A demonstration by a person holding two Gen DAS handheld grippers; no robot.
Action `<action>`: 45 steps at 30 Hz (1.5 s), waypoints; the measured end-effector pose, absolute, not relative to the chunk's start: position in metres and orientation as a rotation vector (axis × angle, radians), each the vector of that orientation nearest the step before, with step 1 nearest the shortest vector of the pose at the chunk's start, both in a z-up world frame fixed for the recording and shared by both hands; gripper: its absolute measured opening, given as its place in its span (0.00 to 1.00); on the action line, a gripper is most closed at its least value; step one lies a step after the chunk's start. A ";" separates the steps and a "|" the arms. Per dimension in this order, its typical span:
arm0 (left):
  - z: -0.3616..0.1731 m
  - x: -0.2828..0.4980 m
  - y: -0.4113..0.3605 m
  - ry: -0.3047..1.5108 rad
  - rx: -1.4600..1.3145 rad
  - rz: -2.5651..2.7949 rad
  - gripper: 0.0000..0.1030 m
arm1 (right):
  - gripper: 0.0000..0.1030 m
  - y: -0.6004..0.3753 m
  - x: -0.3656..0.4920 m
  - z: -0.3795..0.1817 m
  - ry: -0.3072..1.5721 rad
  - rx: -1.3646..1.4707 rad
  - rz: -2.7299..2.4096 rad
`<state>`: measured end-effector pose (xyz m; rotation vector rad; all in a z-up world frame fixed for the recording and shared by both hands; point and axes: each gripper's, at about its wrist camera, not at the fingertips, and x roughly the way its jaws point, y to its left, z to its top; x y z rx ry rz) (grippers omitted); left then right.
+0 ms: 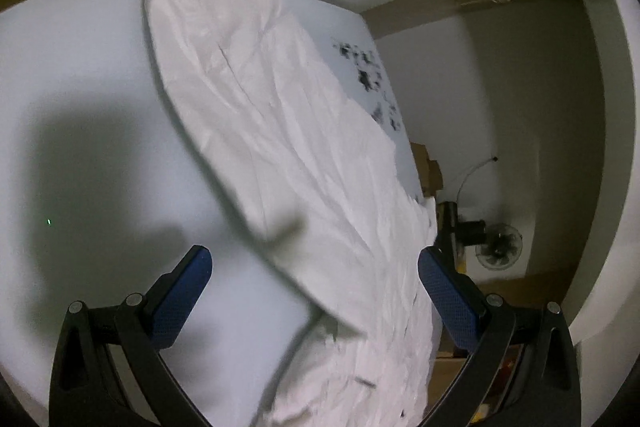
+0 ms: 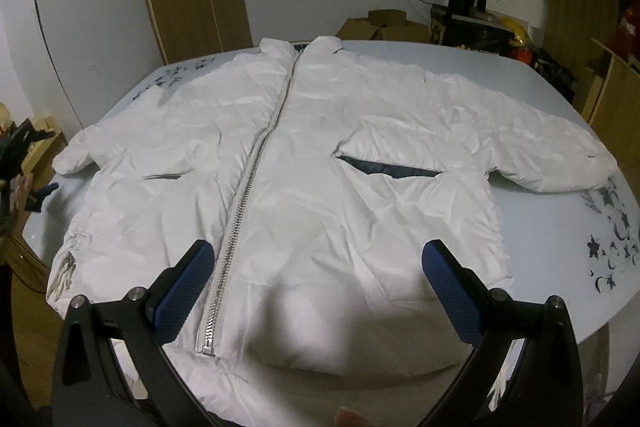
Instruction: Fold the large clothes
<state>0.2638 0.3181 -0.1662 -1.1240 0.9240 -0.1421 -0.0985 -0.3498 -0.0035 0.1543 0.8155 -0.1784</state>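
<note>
Two grippers are in view, each with its jaws spread wide and nothing held between the blue pads; the right gripper (image 2: 314, 259) hangs over the lower front of the white jacket (image 2: 304, 155), and whether its fingers (image 2: 184, 291) touch the cloth cannot be told. The jacket lies flat, front side up, on the pale table (image 2: 560, 227); its collar points to 12 o'clock in the right wrist view, its hem to 6 o'clock, and the metal zipper (image 2: 248, 179), closed, runs from the collar down to about 7 o'clock. One sleeve reaches to 9 o'clock, the other to 3 o'clock; an open pocket slit (image 2: 392, 169) shows dark lining right of centre. A dark floral print (image 2: 612, 251) marks the table at 3 o'clock.

The left gripper (image 1: 314, 259) is equally wide open; a jacket sleeve (image 1: 280, 115) runs between its fingers from 6 o'clock up to 11 o'clock, lying on the table, not clamped. A fan (image 1: 498, 247) shows at 4 o'clock.
</note>
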 end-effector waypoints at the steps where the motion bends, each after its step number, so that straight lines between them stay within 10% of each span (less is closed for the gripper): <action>1: -0.172 0.270 0.321 0.930 -1.137 -0.134 1.00 | 1.00 -0.351 -0.097 -0.005 0.820 0.157 -0.183; 21: -0.202 0.363 0.383 0.846 -1.264 -0.042 0.97 | 1.00 -0.362 -0.080 -0.017 0.858 0.188 -0.208; 29: -0.207 0.377 0.386 0.926 -1.135 0.065 0.13 | 1.00 -0.369 -0.082 -0.017 0.847 0.198 -0.218; 45: 0.013 0.354 0.248 0.612 -0.507 -0.138 0.06 | 0.85 -0.234 0.194 -0.021 1.113 0.247 0.091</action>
